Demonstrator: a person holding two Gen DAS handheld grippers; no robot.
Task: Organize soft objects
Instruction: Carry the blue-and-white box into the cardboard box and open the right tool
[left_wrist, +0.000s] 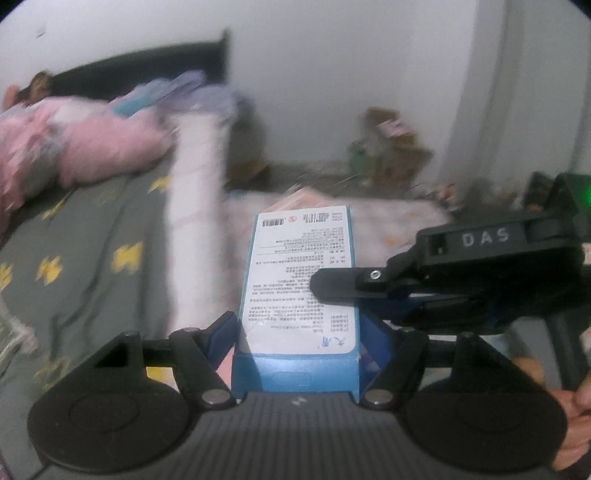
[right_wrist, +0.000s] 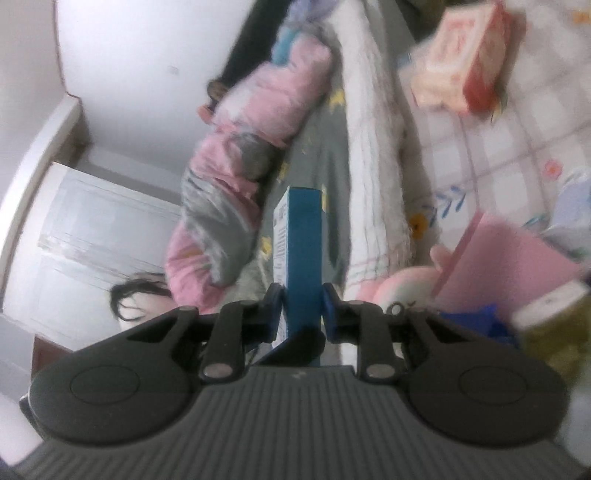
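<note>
The left gripper (left_wrist: 299, 332) has its blue pads pressed on the two wide faces of a flat blue cardboard box with a white printed label (left_wrist: 301, 280), and the right gripper (right_wrist: 303, 306) has its jaws clamped across the same box's narrow blue edge (right_wrist: 303, 251). In the left wrist view the right gripper's black finger lies over the label from the side, so both tools hold the one box together, raised clear of the grey bedsheet with yellow shapes (left_wrist: 92, 236). No earlier picture is given, and both views are blurred.

As a judgement, the task is in mid-course: the box is lifted but not yet set anywhere, and much of the bed around it looks unsorted.

Taking the box as landmark: beyond it and to the left lies a bundle of pink and grey padded clothing (left_wrist: 85, 147); just past the box runs a long roll of white checked quilt (left_wrist: 195, 206). In the right wrist view a pink flat book or folder (right_wrist: 506, 258) stands near the box on its right, with a pale pink plush toy (right_wrist: 402, 288) below it, and a red-and-cream carton (right_wrist: 469, 55) lies well beyond on the flowered white quilt (right_wrist: 517, 147).

The quilt roll and the clothing crowd the free sheet, so a clear spot to set the box down looks scarce. Part of a person's hand (left_wrist: 576, 406) shows at the right edge.
</note>
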